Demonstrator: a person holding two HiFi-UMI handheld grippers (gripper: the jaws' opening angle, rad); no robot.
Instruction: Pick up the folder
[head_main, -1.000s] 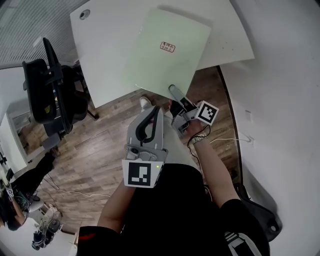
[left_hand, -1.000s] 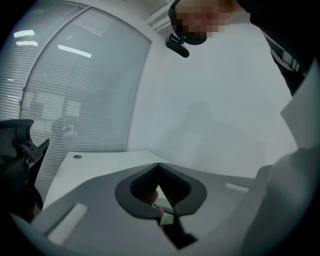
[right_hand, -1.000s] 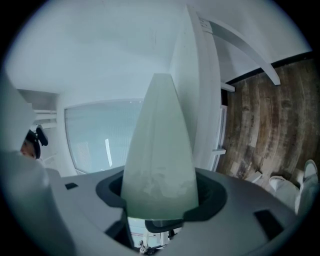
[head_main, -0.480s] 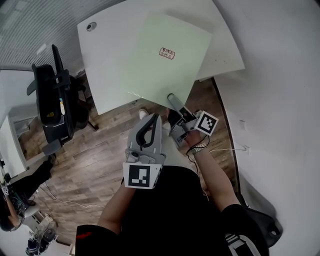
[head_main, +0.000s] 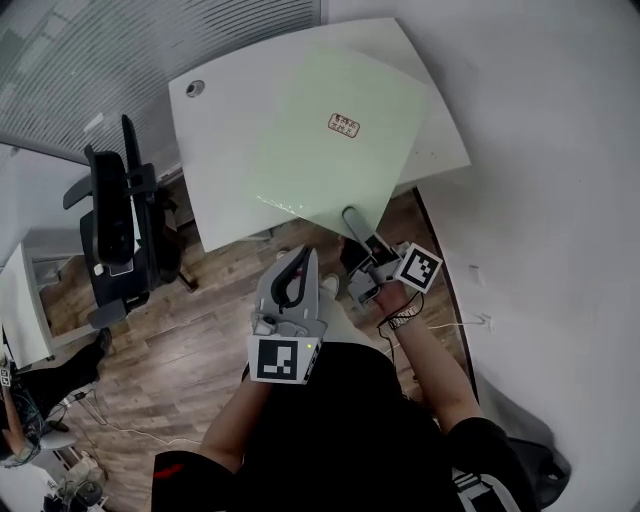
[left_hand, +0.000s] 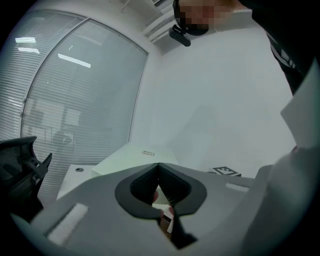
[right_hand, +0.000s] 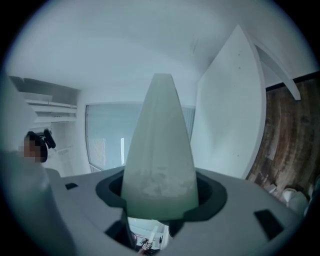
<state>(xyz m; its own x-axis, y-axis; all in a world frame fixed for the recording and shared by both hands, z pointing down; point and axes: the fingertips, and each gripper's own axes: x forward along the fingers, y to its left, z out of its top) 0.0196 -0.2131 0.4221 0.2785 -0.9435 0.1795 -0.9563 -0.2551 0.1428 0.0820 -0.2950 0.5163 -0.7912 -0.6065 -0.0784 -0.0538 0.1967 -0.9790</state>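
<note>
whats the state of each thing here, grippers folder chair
folder: closed, clamped at its near edge, held over the table
right gripper: jaws shut on the folder
left gripper: jaws shut, nothing between them
office chair: upright, nobody in it

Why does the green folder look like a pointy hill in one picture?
Right gripper view: the close wide lens stretches the flat pale green folder into a cone; head view: it curves the white table edges; left gripper view: dark corners.
</note>
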